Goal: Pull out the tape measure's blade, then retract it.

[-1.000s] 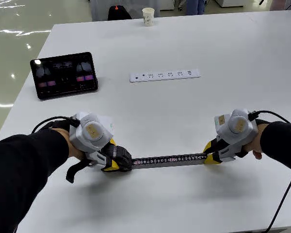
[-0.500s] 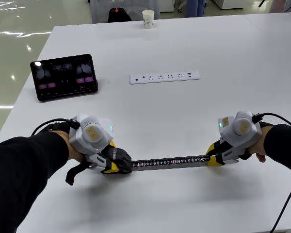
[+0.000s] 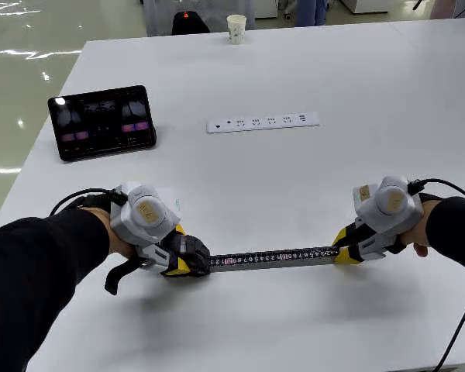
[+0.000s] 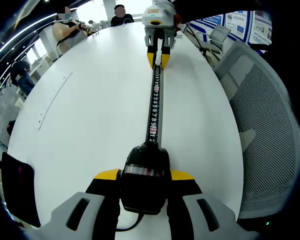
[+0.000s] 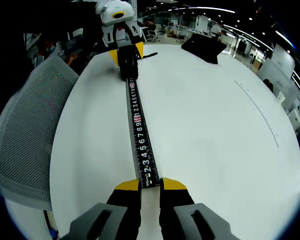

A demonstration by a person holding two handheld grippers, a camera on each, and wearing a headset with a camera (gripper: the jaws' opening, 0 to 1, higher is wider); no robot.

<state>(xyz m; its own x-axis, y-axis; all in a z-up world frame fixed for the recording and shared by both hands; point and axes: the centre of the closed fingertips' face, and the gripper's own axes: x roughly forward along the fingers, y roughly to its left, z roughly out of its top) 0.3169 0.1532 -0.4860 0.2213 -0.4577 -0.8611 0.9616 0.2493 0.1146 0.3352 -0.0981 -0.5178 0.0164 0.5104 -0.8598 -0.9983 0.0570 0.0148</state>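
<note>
The place looks like an open-plan office or lab. A long white table (image 3: 356, 93) carries a power strip (image 3: 263, 121), tablet (image 3: 104, 121) and paper cup (image 3: 236, 27). Beside it are a mesh chair (image 4: 262, 115), wall posters (image 4: 245, 22), strip lights (image 5: 215, 10) overhead and a glossy floor (image 3: 23, 54).

Tape blade (image 5: 140, 140) bears numerals 2 through 9

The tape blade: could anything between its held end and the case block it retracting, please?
Nothing visible does. The blade runs straight over bare table from the right gripper to the case in the left gripper; the power strip lies well away.
</note>
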